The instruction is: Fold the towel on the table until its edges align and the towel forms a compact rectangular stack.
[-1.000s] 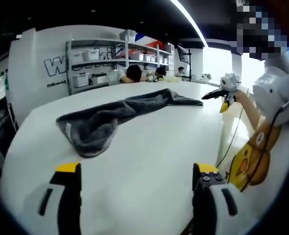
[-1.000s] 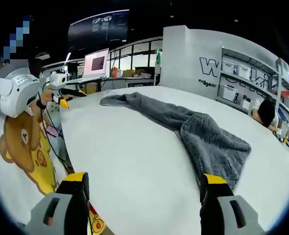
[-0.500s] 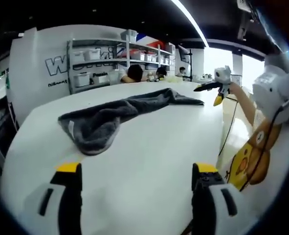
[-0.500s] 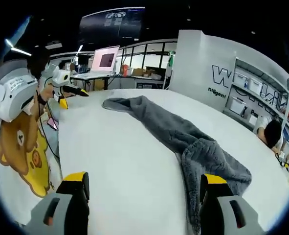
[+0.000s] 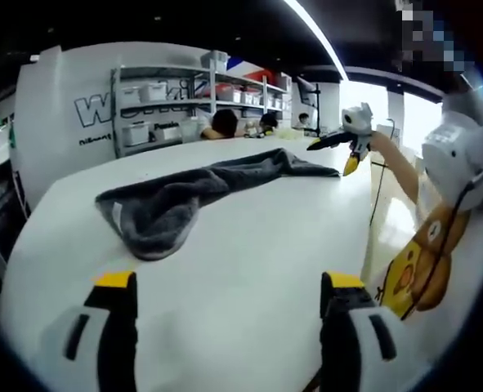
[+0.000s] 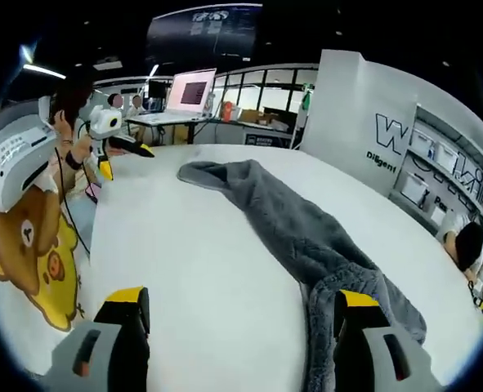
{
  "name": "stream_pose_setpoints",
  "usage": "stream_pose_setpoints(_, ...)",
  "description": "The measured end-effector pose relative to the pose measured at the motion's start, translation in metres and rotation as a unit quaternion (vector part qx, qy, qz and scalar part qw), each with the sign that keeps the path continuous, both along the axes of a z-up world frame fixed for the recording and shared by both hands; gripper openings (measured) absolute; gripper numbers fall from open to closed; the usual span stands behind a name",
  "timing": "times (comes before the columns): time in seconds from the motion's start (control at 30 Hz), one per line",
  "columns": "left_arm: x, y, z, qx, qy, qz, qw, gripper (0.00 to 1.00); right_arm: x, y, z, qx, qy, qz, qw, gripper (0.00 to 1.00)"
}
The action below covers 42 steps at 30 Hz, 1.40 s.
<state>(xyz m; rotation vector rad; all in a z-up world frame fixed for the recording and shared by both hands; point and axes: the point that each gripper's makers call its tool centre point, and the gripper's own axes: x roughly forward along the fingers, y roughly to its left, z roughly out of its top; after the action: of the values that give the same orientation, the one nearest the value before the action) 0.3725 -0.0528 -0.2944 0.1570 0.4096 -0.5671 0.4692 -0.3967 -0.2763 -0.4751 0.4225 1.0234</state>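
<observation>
Towel [image 6: 306, 237] crumpled; monitor [image 6: 190, 90] behind, right gripper view.

the grey fluffy towel [image 5: 200, 196] [image 6: 306, 237] lies unfolded and rumpled on the white table [image 5: 249, 269] [image 6: 192, 269], stretched into a long twisted strip, one end bunched into a wider heap and the other tapering to a narrow flat tail.

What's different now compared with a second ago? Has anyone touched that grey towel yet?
Not yet. The right gripper has swung in over the table toward the far end of the towel, its open jaws now straddling the towel's other end in its own view. The left gripper stayed open, and the towel lies crumpled as before.
</observation>
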Motion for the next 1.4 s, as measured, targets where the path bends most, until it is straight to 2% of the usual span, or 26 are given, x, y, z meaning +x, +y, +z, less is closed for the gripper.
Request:
stream_pose_setpoints(0.5,-0.002,0.001,-0.001,-0.007,-0.001,0.001,1.0000,0.98,0.033,0.034,0.004,-0.026,-0.007,0.028,0.9993,0.97)
stream_pose_setpoints(0.83,-0.003,0.005,-0.001,-0.007,-0.002,0.003,1.0000,0.98,0.053,0.061,0.006,-0.030,-0.008,0.046,0.9985,0.95)
stream_pose_setpoints(1.13,-0.004,0.006,-0.002,-0.009,-0.003,0.004,0.9999,0.98,0.075,0.094,-0.007,-0.056,-0.011,0.076,0.9955,0.90)
stream_pose_setpoints(1.4,-0.006,0.008,0.000,-0.009,-0.005,0.007,0.9999,0.98,0.084,0.112,-0.013,-0.055,-0.002,0.087,0.9947,0.87)
